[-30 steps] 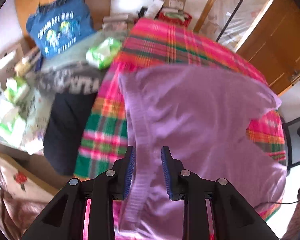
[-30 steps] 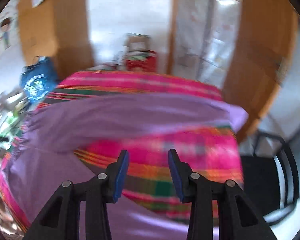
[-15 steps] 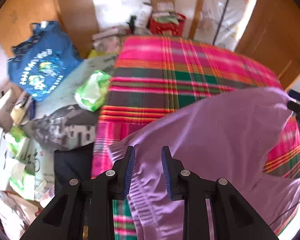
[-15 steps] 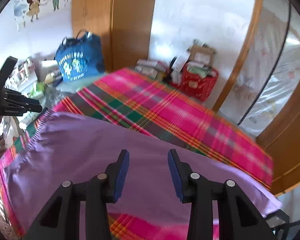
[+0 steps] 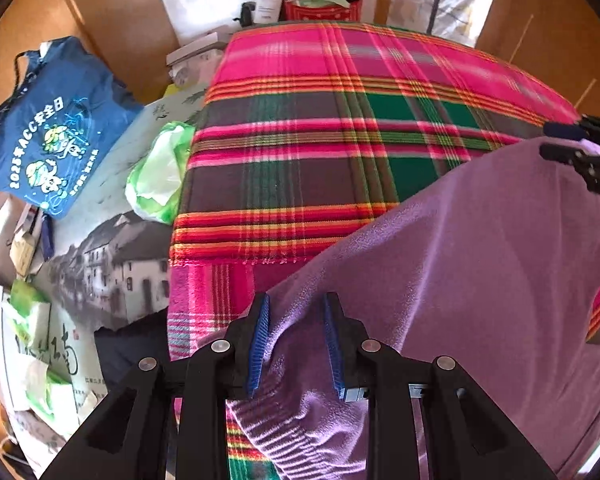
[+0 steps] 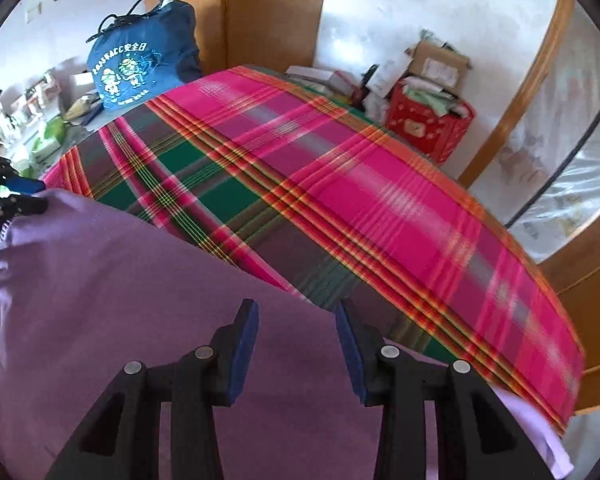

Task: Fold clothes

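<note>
The plaid blanket (image 5: pixel 340 152) fills the room's middle, pink, green and dark stripes spread flat over a raised surface, with clutter along its edge from nine to twelve o'clock in the left wrist view.

Across its near side, from about three round to six o'clock, hangs the purple garment (image 5: pixel 480 280), a soft fleecy knit with a ribbed hem low in the picture. It sags and drapes between the two holds, so I judge it light, limp and not slippery, and not fragile at all. It will go wherever its corners are led, and any slack will bunch.

The left gripper (image 5: pixel 296 336) has a gathered bit of the ribbed edge between its blue pads, jaws narrowed on the cloth. The right gripper (image 6: pixel 296 332) shows its jaws fairly wide with purple cloth behind them. In its own view I cannot tell whether the pads bite, but in the left view, at three o'clock, its tips appear to pinch the far corner.

Hem and corners look the sensible places to grip.

The blue bag (image 5: pixel 52 128) sits at ten o'clock, the green plastic bag (image 5: pixel 160 172) nearer the blanket.
</note>
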The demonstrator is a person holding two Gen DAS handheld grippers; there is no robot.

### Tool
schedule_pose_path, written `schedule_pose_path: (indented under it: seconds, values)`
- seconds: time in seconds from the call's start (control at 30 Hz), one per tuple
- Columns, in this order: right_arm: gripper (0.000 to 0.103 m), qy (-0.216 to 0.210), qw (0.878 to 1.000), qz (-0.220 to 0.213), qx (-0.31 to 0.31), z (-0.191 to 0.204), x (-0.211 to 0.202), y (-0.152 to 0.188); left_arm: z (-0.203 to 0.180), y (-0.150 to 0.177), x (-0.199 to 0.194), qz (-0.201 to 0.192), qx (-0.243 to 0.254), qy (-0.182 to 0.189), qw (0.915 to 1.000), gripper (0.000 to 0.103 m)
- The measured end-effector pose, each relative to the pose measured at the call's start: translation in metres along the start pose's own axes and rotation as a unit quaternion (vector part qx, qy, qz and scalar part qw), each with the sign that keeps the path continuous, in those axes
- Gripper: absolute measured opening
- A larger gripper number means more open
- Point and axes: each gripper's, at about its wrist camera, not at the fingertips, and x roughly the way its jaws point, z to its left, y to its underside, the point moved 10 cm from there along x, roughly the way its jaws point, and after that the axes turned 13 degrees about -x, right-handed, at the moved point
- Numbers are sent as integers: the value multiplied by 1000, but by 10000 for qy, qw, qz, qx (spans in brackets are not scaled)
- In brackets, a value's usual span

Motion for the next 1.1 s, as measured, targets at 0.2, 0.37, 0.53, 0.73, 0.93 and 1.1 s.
schedule_pose_path:
  seconds: [0.2,0.37,0.53,0.73,0.93,1.1]
  values:
    - [41,-516,9986,-31,-67,4,15,-2,0,-6,3,8,-16,159,9999,29]
    - [46,-531,9975,87,-455,8,22,3,-2,-9,3,-62,76,149,9998,28]
    - [61,-634,9974,89,-344,-1,28,3,-5,-10,2,-117,205,134,9996,29]
    - [64,-682,9976,-53,-107,-6,27,4,-4,-9,1,-153,174,263,9994,29]
    - [57,-685,9976,-83,-40,-5,24,5,-5,-9,2,-86,206,291,9993,27]
    - [30,-786,9967,-145,-138,9,18,5,-7,-8,2,-118,267,238,9993,10]
